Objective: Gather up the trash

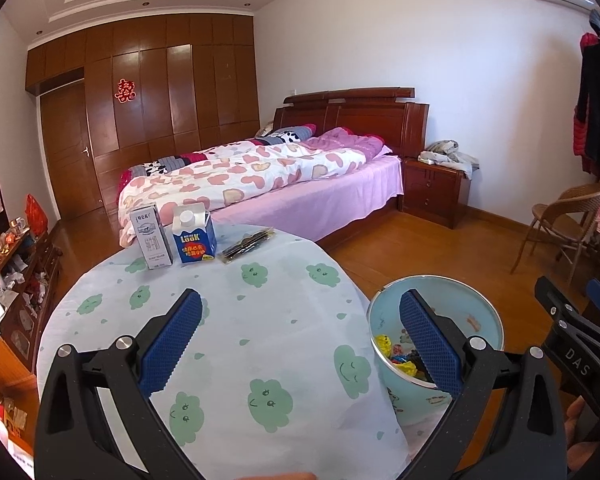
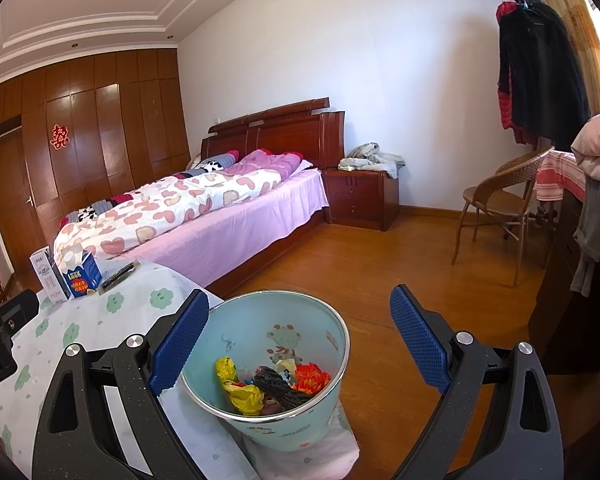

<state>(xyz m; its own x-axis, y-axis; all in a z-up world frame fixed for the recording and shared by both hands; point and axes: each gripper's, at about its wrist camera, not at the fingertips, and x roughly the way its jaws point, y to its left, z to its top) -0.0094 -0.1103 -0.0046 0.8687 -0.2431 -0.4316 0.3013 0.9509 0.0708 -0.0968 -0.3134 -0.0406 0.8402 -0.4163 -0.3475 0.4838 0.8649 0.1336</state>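
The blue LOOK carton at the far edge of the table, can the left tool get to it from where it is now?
Probably yes. The left tool is open and empty, and only bare tablecloth lies between it and the blue carton. The grey carton stands close on one side.

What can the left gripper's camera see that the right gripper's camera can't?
Only the left wrist view shows the cluttered shelf by the wall. Only the right wrist view shows the red striped cloth with folded bedding, and the bin's trash clearly: a yellow wrapper and an orange one. Both show the blue carton, the grey carton, the bin and the bed.
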